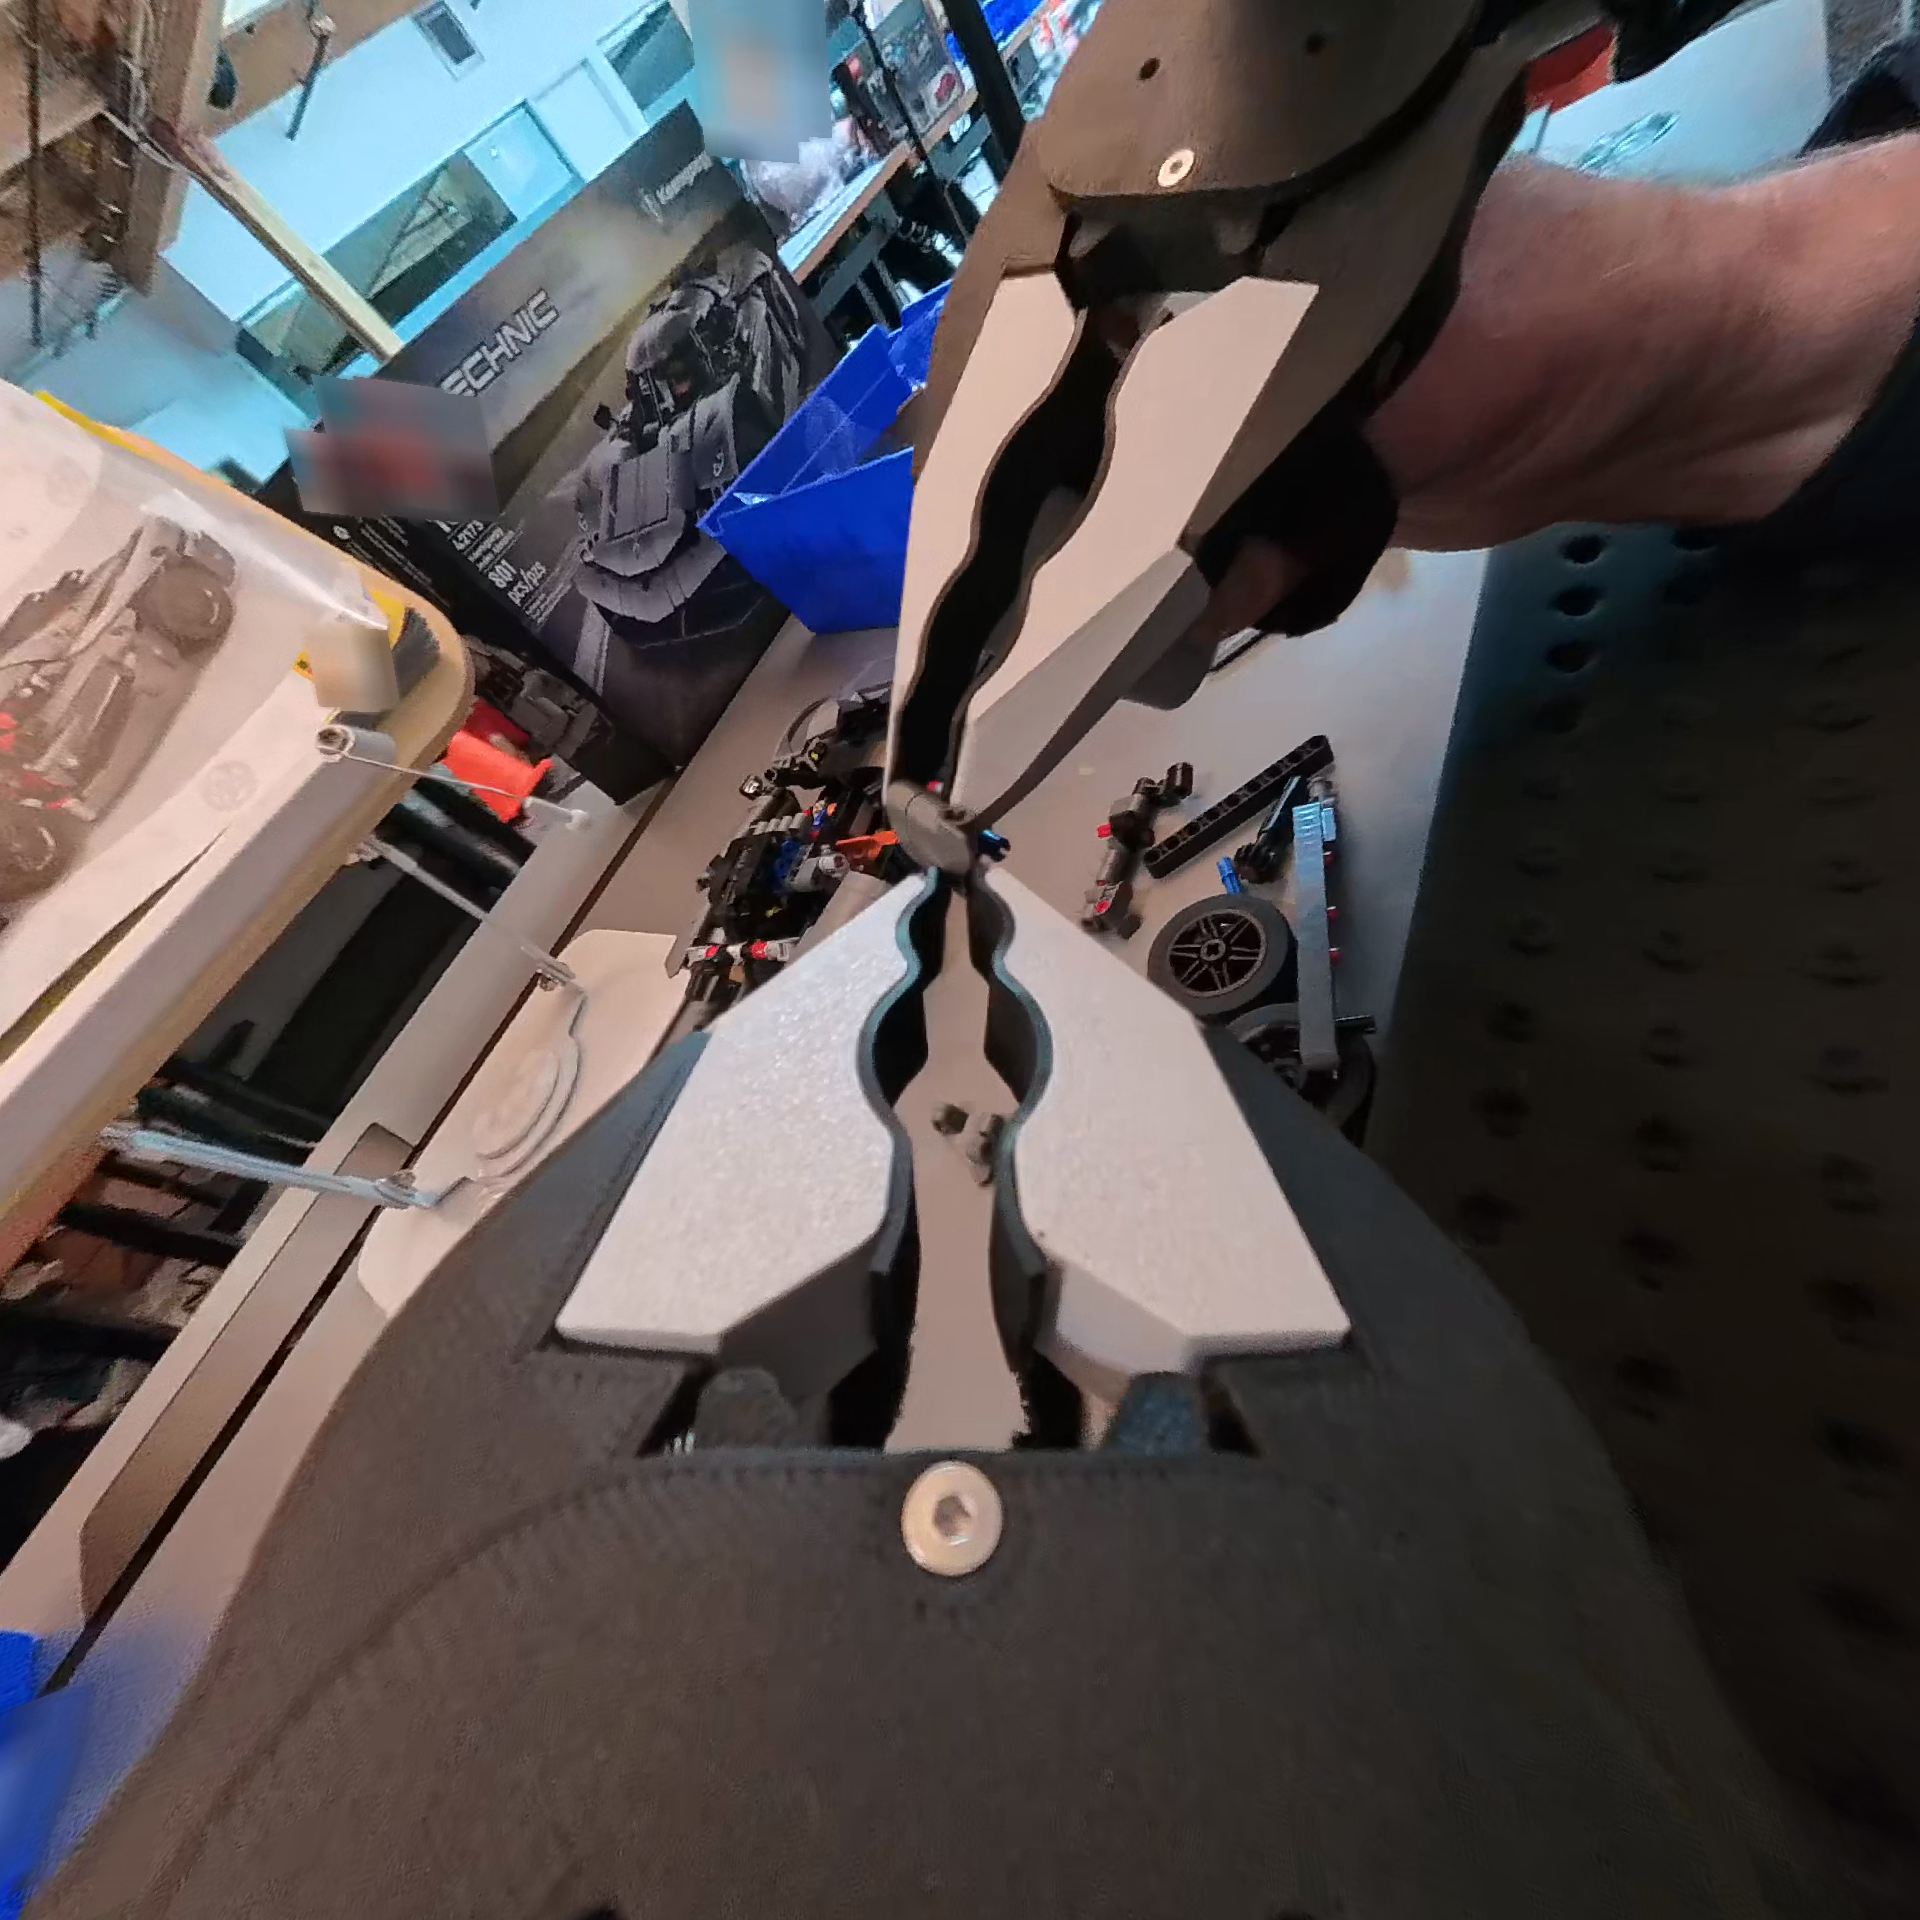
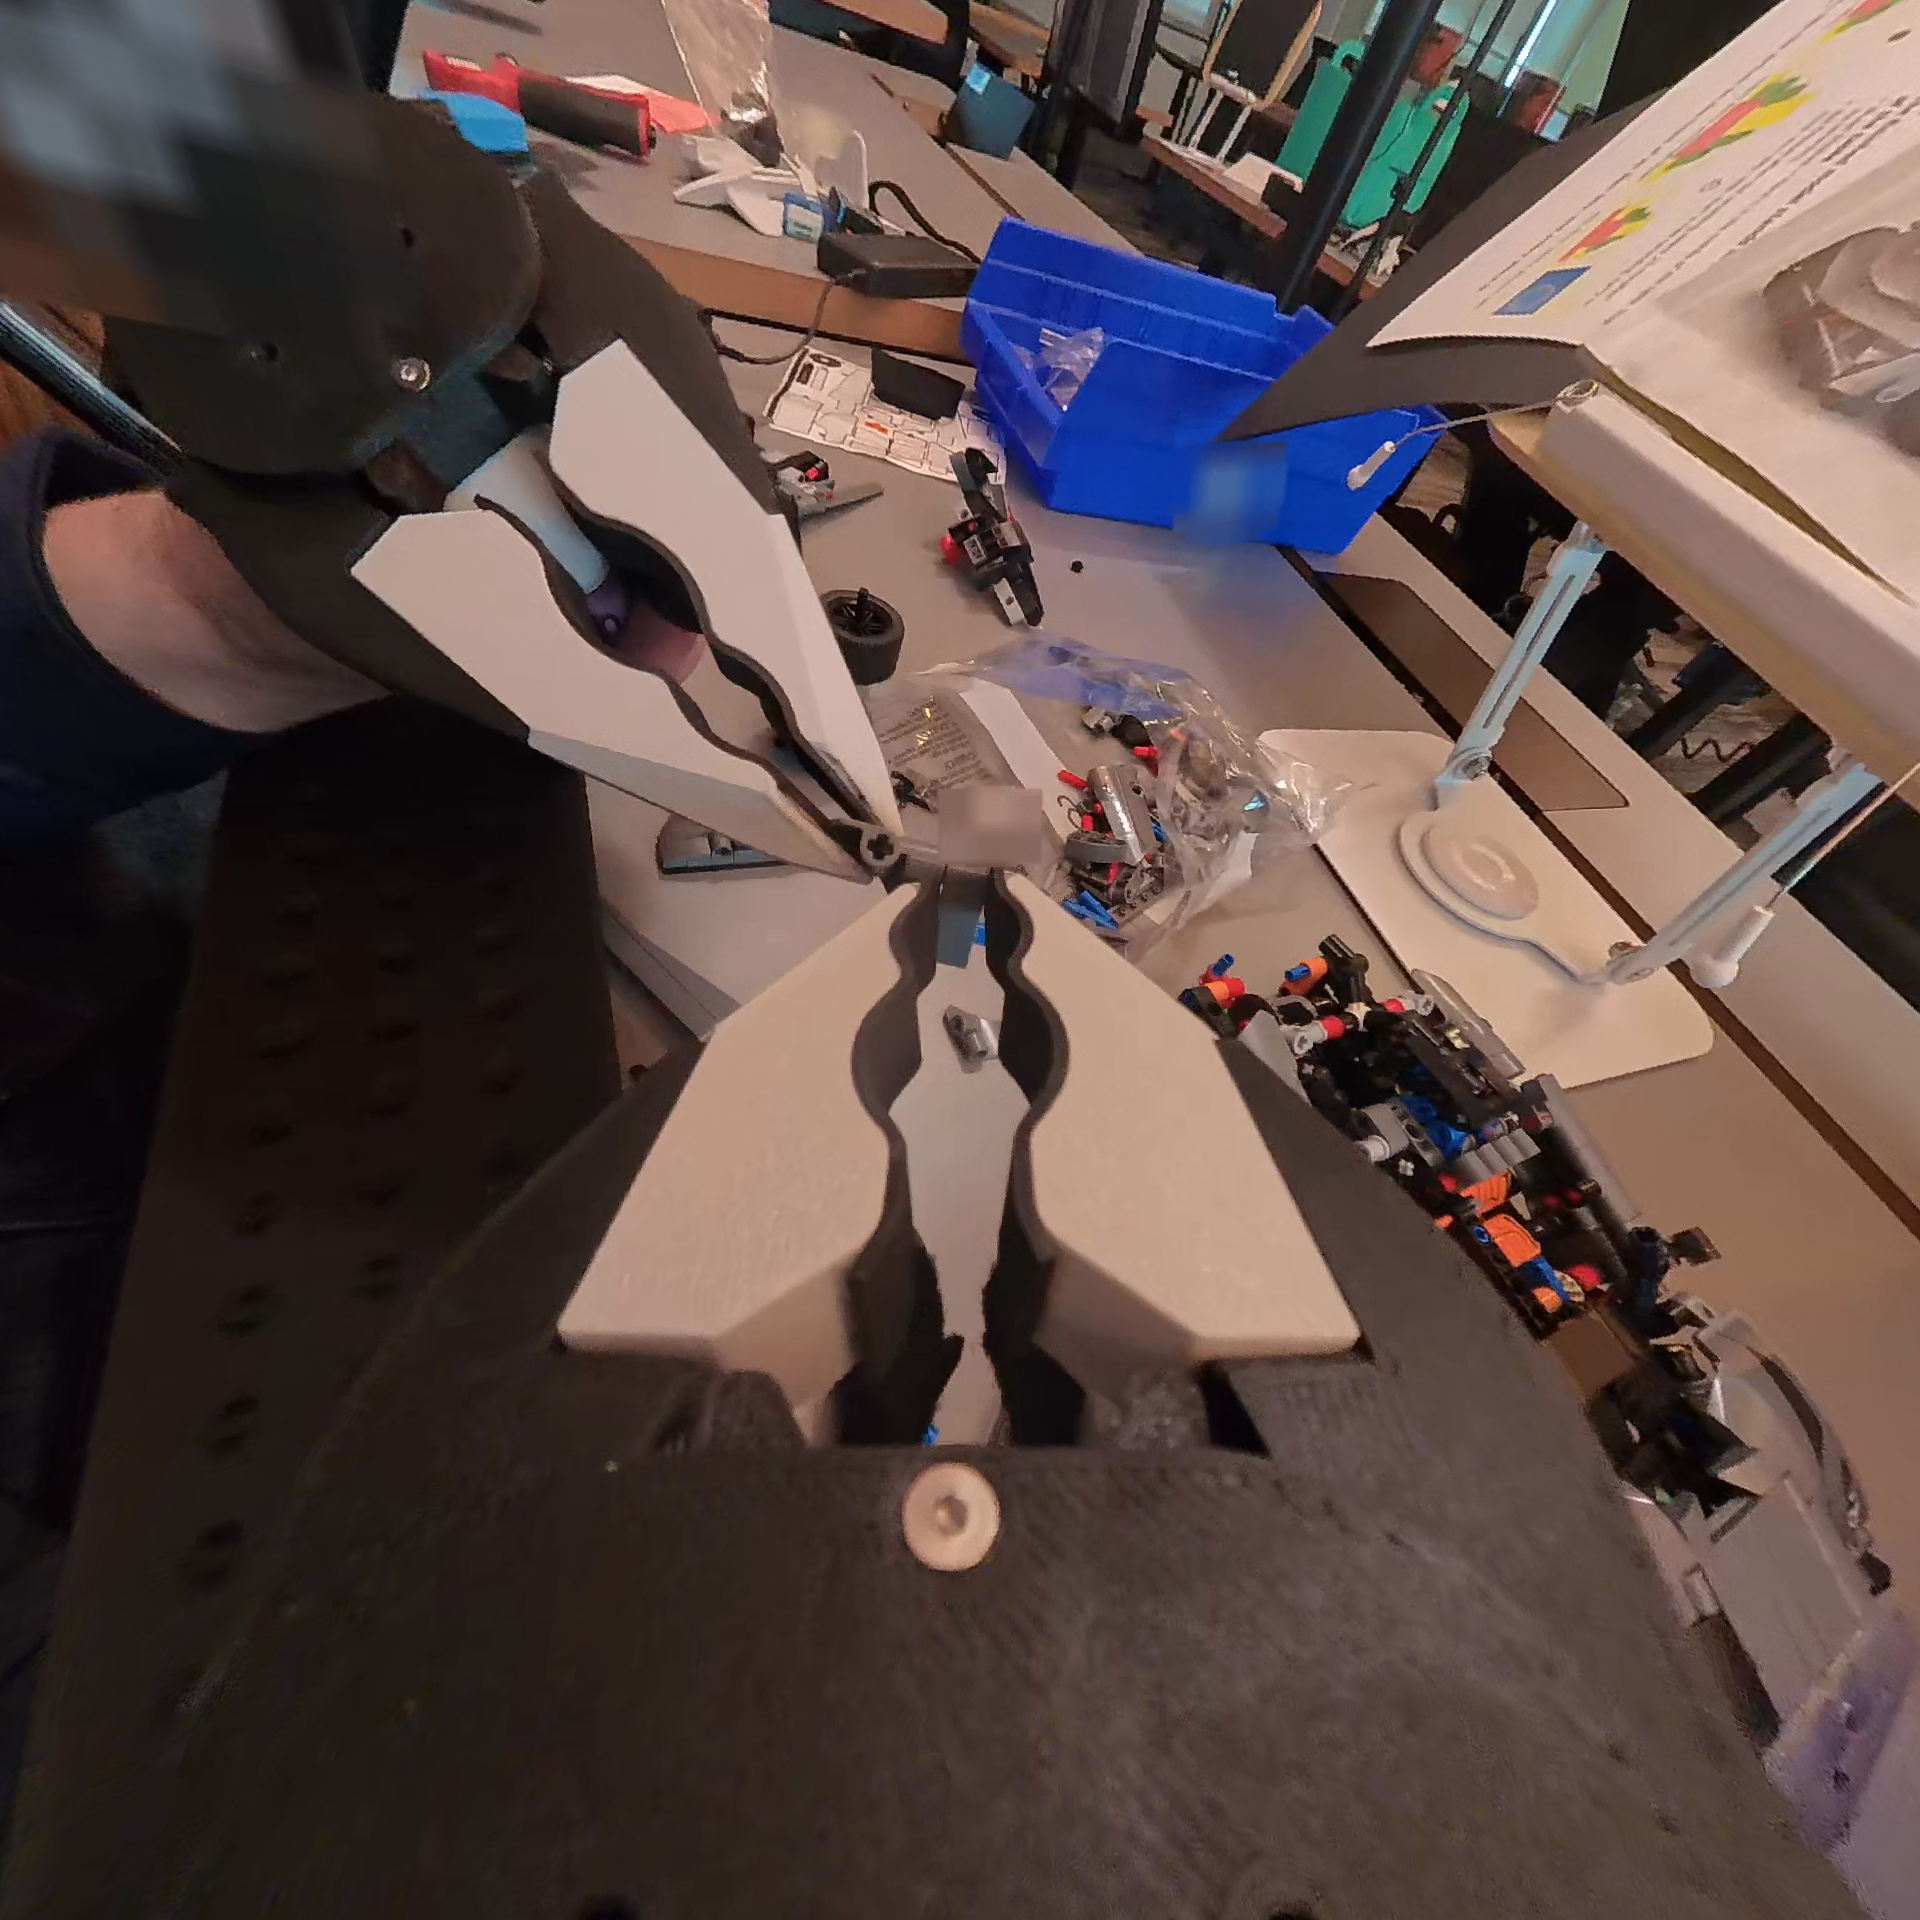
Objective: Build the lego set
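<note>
Both grippers meet tip to tip in the middle of each view, above the grey table (image 1: 1049,790). The left gripper (image 1: 951,883) pinches a small grey lego piece (image 1: 935,826), and the right gripper (image 2: 961,896) pinches the same piece too. The piece looks smooth, hard plastic. The half-built lego car (image 2: 1455,1122), bumpy with pegs, lies at the right.

A long grey worktable (image 2: 1226,665) runs toward one o'clock. Dark metal shelving (image 1: 935,135) stands at twelve o'clock beside pale, brightly lit walls (image 1: 499,114).
</note>
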Action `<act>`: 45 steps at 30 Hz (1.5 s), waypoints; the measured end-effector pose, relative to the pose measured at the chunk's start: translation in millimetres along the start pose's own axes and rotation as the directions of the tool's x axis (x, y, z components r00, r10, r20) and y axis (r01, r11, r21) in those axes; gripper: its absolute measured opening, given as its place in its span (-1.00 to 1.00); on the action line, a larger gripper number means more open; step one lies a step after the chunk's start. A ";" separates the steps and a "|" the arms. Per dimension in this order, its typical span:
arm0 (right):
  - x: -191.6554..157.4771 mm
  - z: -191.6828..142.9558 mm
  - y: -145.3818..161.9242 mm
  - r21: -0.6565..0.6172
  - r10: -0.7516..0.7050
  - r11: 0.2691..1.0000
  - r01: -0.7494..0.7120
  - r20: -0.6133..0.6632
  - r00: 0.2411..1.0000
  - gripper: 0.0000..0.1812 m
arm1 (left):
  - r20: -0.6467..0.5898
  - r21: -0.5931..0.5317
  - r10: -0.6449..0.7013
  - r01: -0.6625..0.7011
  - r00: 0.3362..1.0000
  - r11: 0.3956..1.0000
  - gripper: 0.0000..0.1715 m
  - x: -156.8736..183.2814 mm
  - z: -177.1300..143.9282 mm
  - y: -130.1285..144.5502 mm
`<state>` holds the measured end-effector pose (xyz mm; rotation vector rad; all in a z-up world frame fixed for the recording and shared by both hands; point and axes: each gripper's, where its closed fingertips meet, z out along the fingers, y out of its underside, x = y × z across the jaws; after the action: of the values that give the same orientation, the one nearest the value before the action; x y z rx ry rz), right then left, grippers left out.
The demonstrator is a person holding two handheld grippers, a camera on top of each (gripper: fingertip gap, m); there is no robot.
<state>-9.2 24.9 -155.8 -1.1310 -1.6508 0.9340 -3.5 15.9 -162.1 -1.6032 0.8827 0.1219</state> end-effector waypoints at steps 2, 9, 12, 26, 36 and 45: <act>1.9 -0.9 -2.0 0.016 0.040 0.999 -0.040 0.001 0.999 -0.93 | 0.040 -0.007 0.027 -0.027 0.999 1.000 -1.00 -2.3 -0.6 -3.2; 9.6 -1.7 0.8 0.023 0.136 0.991 -0.135 -0.021 0.991 -0.94 | 0.141 -0.098 0.147 -0.134 0.979 0.986 -1.00 -4.5 4.5 -3.3; 47.9 -12.8 15.9 -0.009 0.171 0.984 -0.176 -0.197 0.965 -0.94 | -0.008 0.072 0.110 -0.109 0.994 0.991 -1.00 29.3 2.2 -31.6; 15.8 -1.4 3.4 0.025 0.130 0.991 -0.129 -0.043 0.991 -0.94 | 0.175 -0.040 0.034 -0.028 0.984 0.999 -0.85 -9.2 17.0 -11.5; 13.2 -0.1 2.9 0.043 0.224 0.974 -0.224 0.001 0.975 -0.94 | 0.232 -0.105 0.117 -0.095 0.966 0.990 -0.95 -11.5 12.6 -10.9; 19.1 4.6 6.1 0.054 0.314 0.948 -0.313 -0.021 0.949 -0.95 | 0.282 -0.164 0.141 -0.097 0.949 0.982 -0.96 -14.7 15.1 -6.9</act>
<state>-15.3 44.4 -158.0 -1.3921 -1.4387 1.1463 -3.7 35.9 -152.5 -1.6163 0.7511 0.5090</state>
